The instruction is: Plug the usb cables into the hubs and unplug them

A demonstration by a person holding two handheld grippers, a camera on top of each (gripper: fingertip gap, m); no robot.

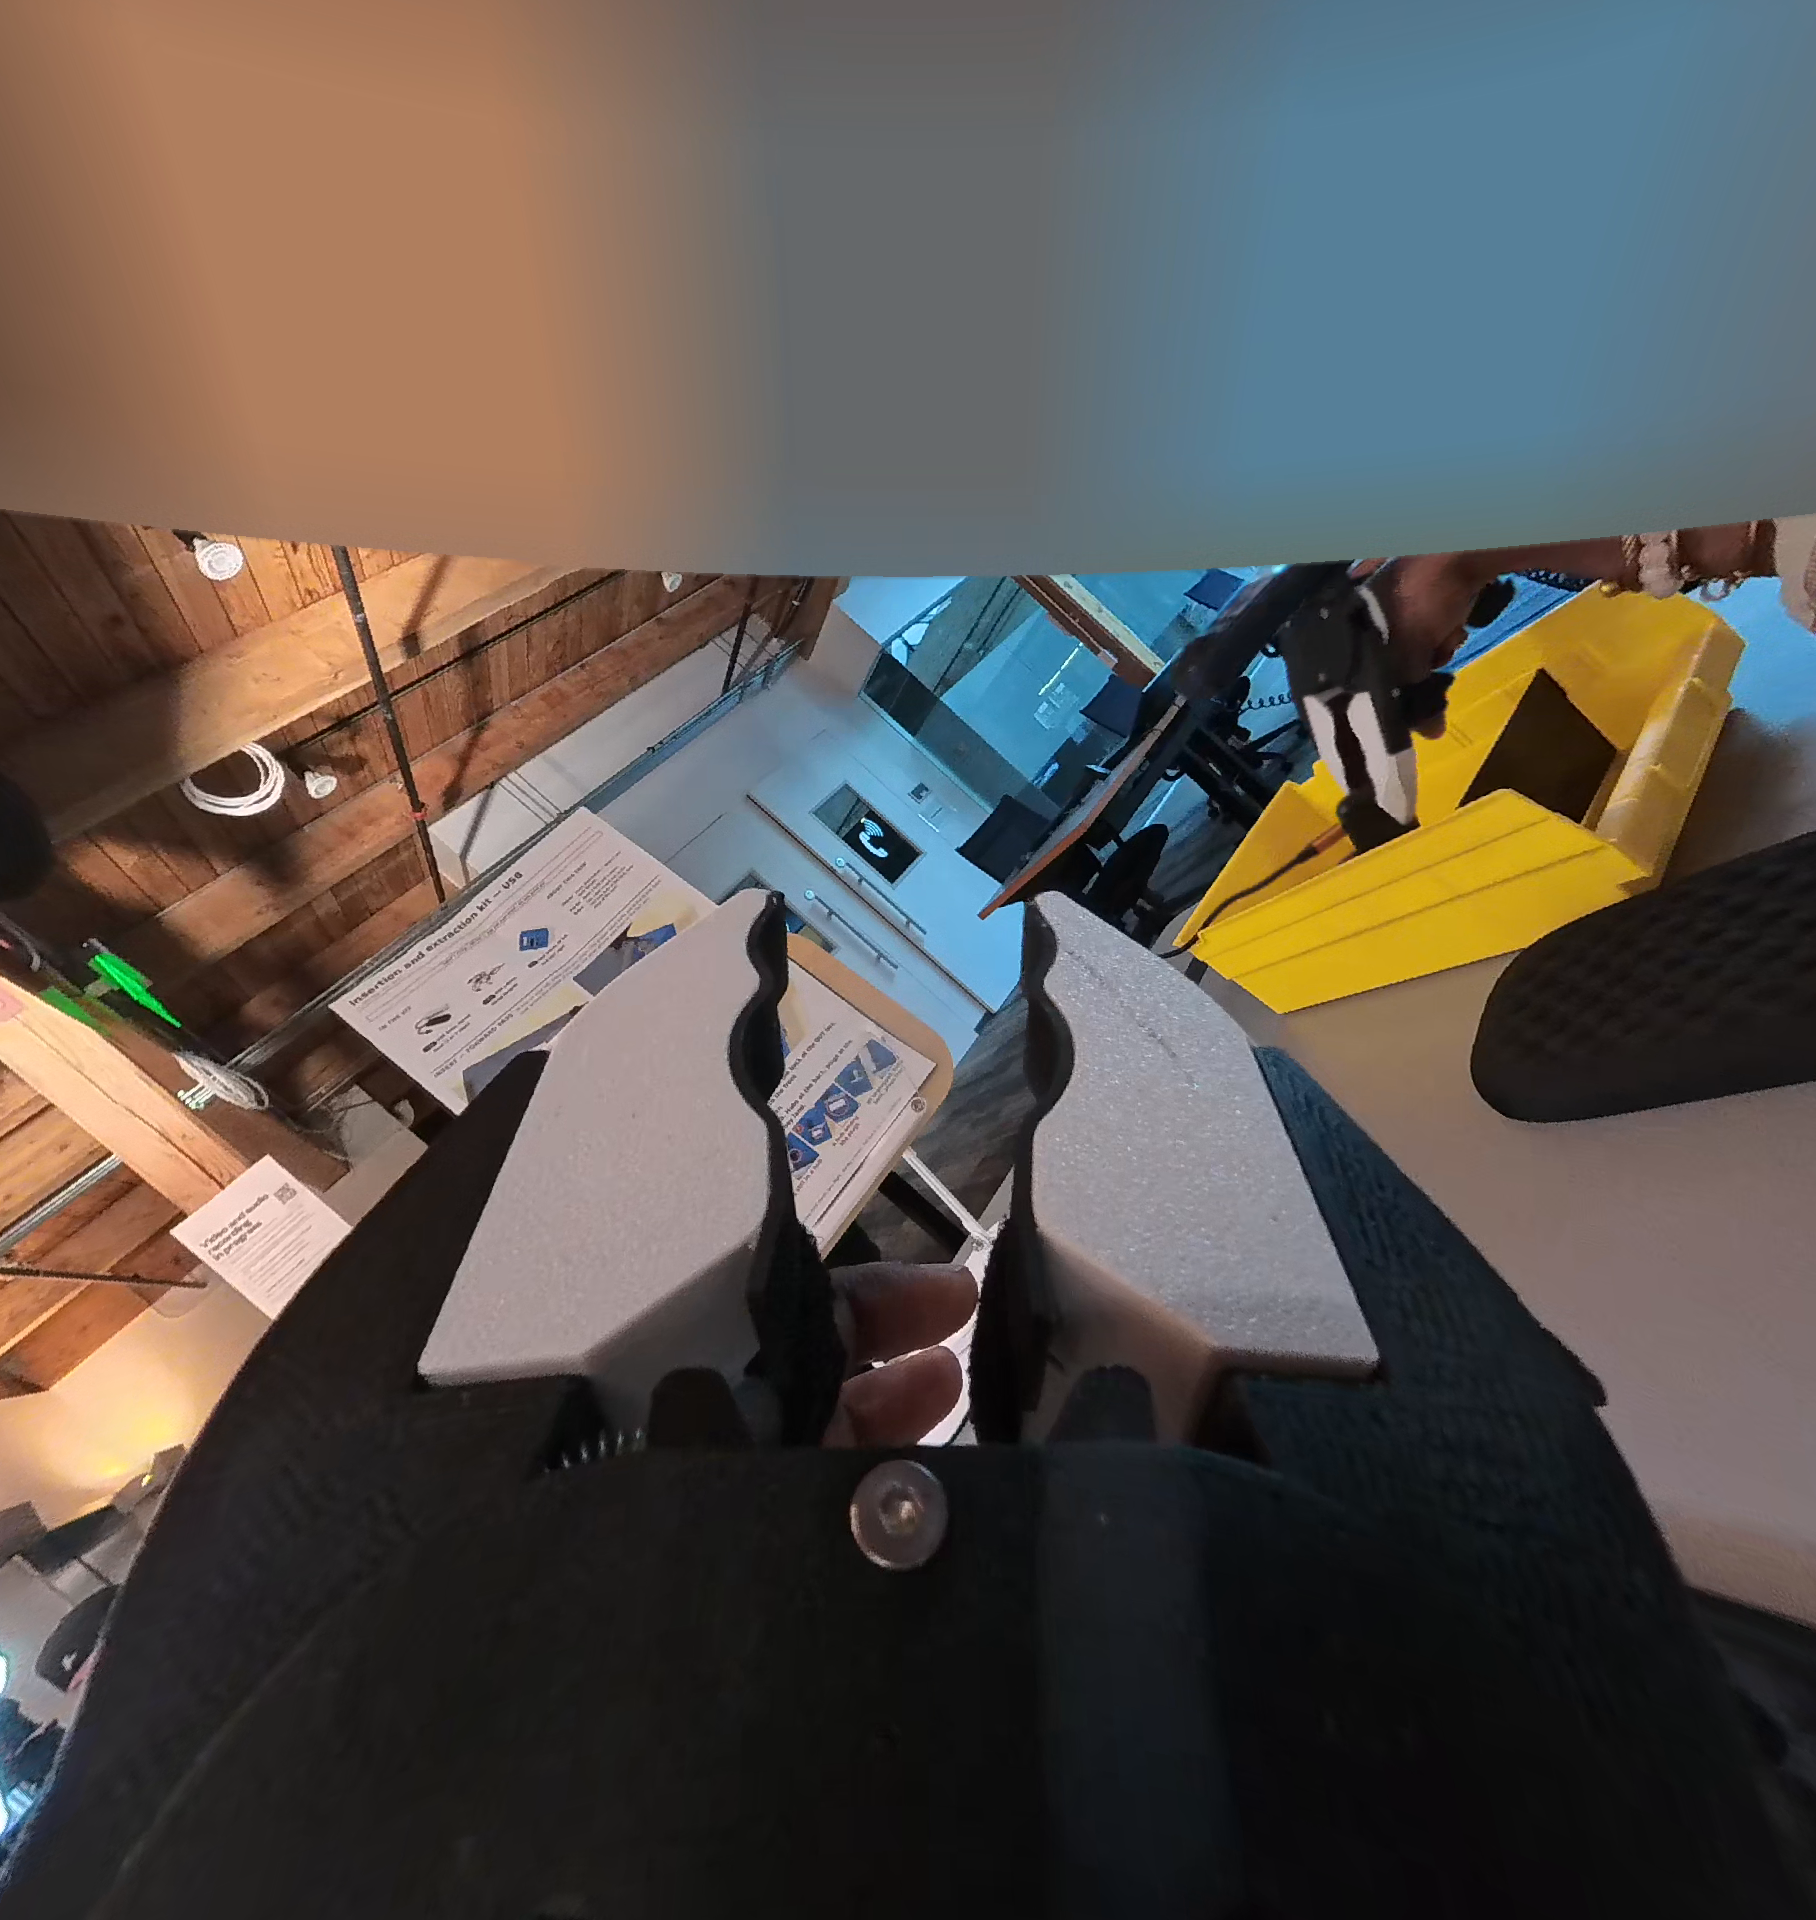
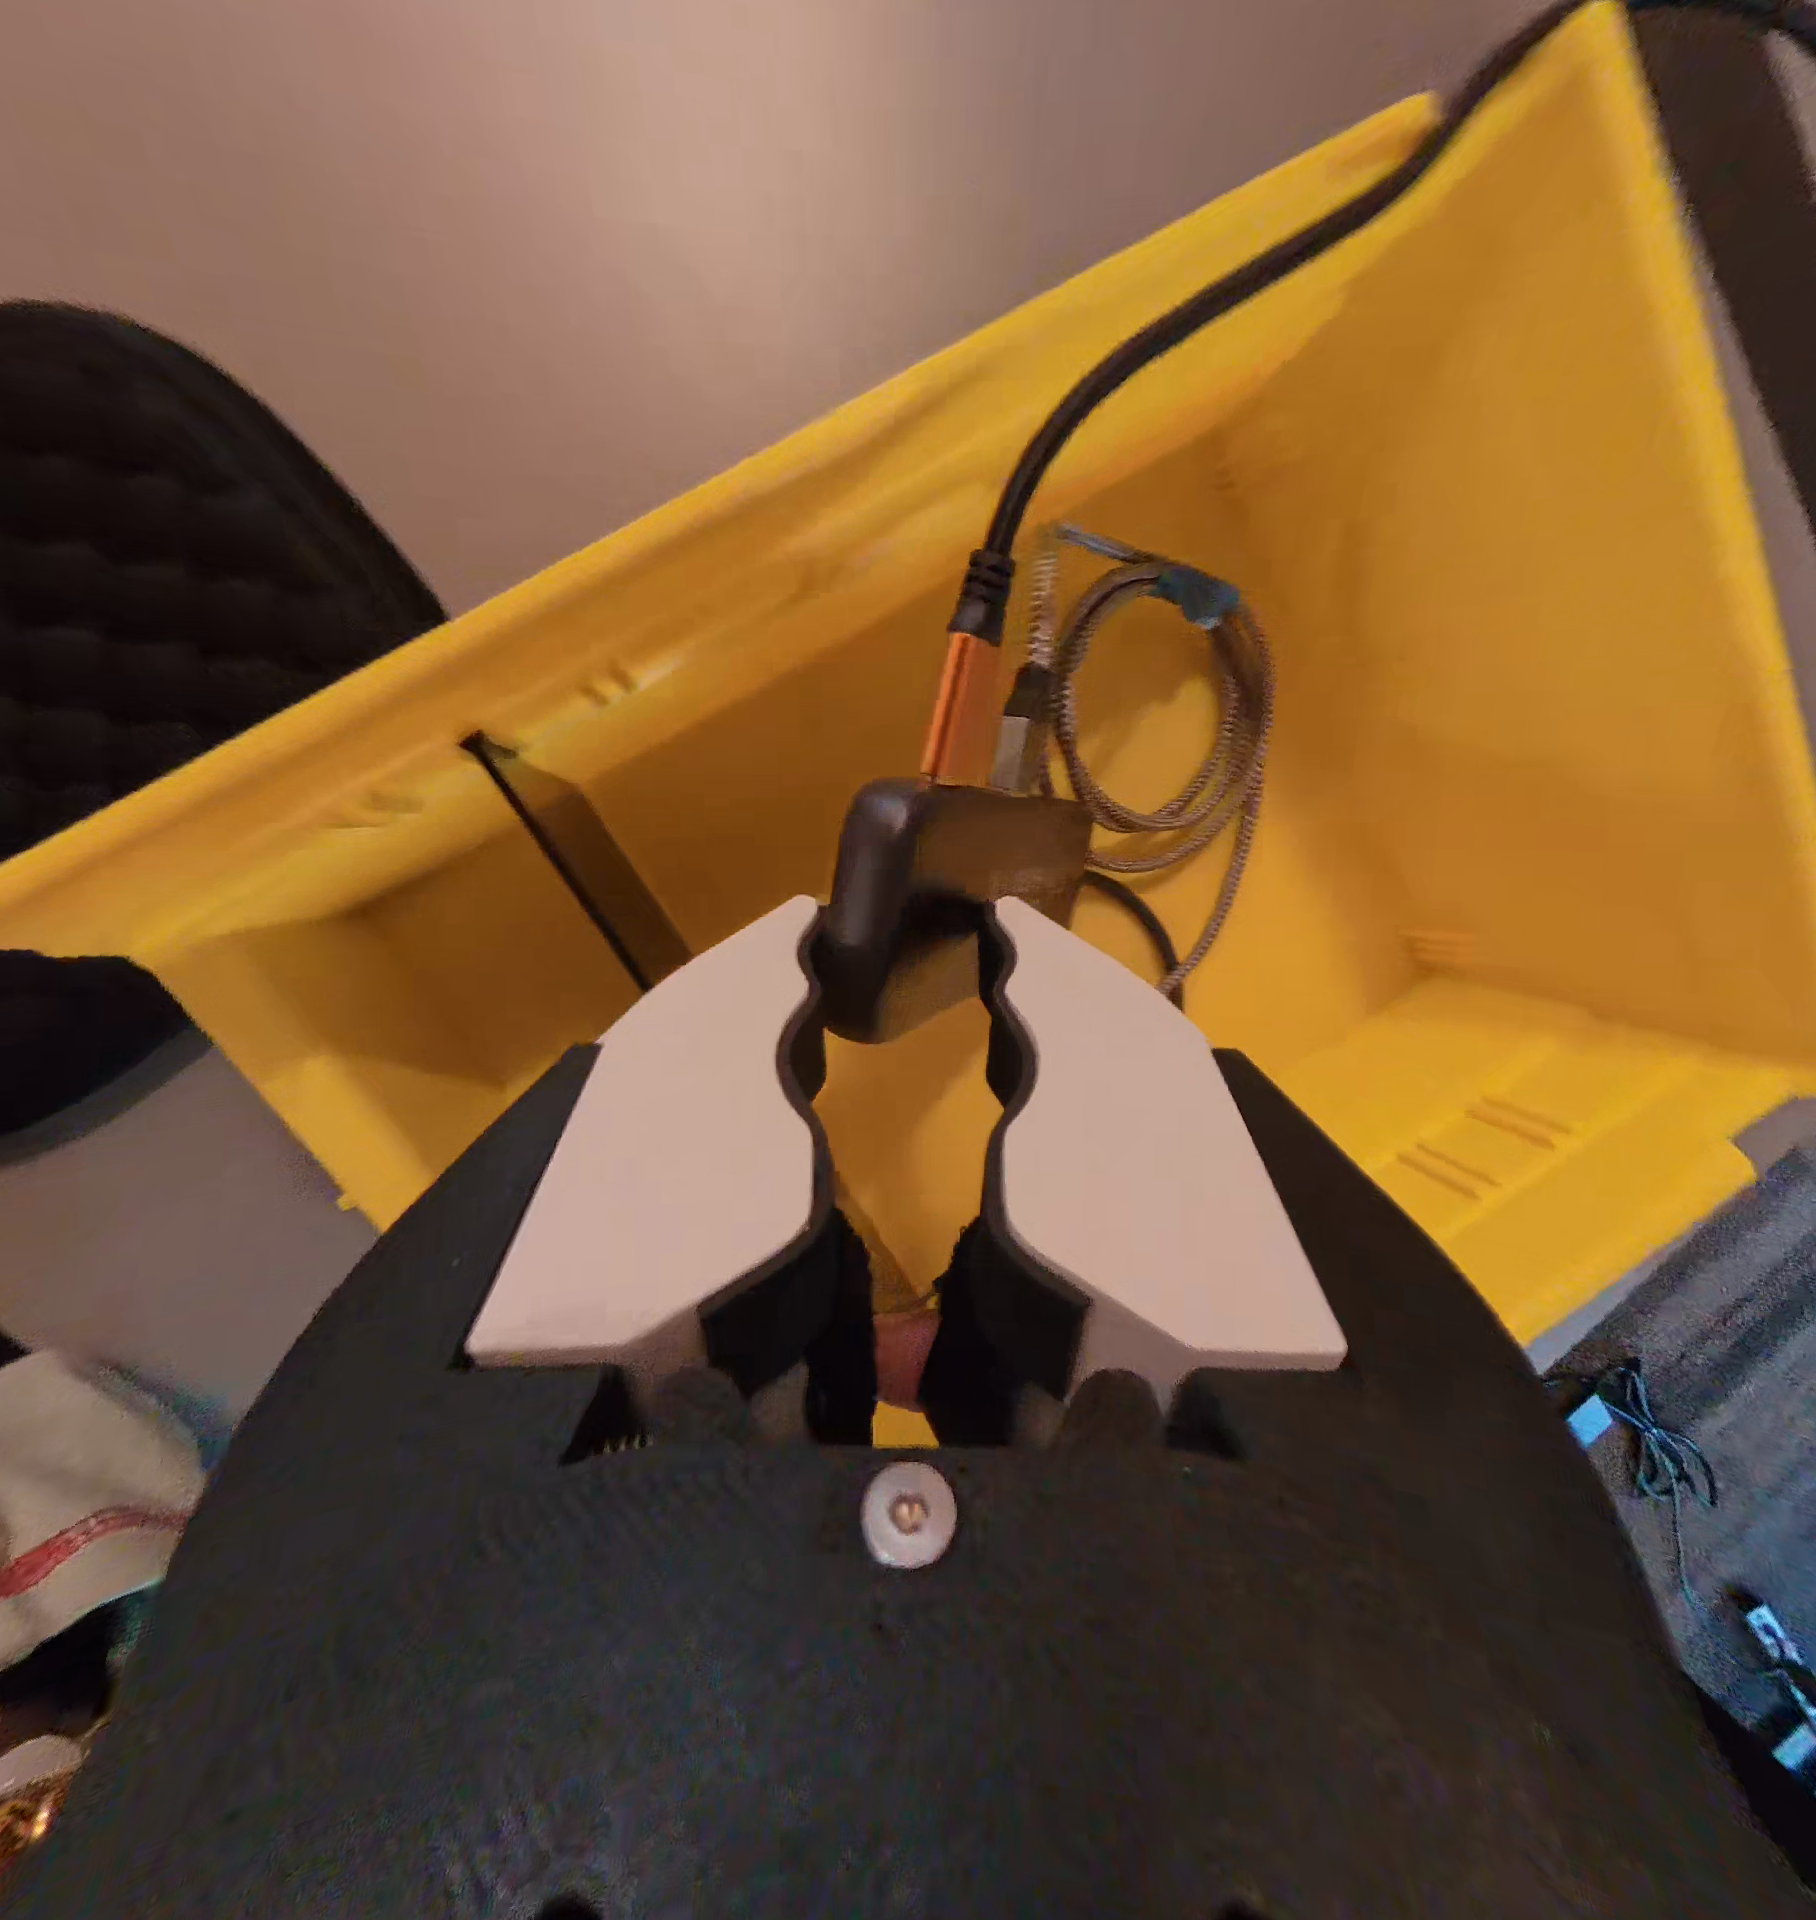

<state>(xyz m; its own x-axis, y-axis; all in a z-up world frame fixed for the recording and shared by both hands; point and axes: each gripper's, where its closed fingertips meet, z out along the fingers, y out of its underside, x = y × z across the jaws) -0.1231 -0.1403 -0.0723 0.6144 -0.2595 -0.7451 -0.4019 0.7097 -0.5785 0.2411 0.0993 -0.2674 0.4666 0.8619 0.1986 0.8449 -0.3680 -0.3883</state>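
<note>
One yellow bin (image 2: 1455, 831) sits on the table (image 2: 468, 260), holding the hub (image 2: 971, 847) with two cables plugged in. The right gripper (image 2: 899, 935) pinches the hub's dark end; the left gripper (image 1: 899, 940) gapes empty, raised.

The left gripper (image 1: 899, 925) points up and away, its two fingers parted with nothing between them — fingertips of the hand (image 1: 904, 1351) holding it show behind the gap. The right gripper (image 2: 904, 914) tilts downward, its fingers pinched on a dark hub (image 2: 883, 935) at their tips.
</note>
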